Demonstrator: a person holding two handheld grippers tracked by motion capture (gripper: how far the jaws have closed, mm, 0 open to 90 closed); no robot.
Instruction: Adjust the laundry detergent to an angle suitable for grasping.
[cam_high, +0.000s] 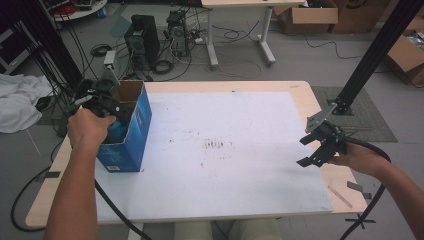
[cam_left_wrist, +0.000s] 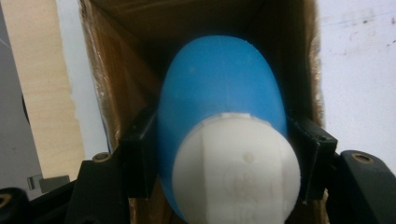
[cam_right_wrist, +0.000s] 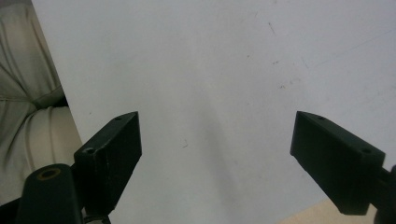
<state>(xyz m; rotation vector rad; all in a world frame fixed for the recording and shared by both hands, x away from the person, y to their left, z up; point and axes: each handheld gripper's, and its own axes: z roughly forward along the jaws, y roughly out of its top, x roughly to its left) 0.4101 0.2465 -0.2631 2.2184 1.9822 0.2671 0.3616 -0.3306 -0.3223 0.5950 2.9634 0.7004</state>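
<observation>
A blue cardboard box, open at the top, stands at the left of the white mat. My left gripper reaches down into its opening. In the left gripper view my left gripper is shut on a blue bottle with a white cap, one black jaw on each side of its body. The bottle points into the box's brown inside. At the mat's right edge my right gripper hovers open; its jaws stand wide apart over bare mat in the right gripper view.
The wooden table's edge frames the mat. A black slanted post rises off the far right corner. Cables, computer towers and cardboard boxes sit on the floor beyond. A white cloth lies at the left.
</observation>
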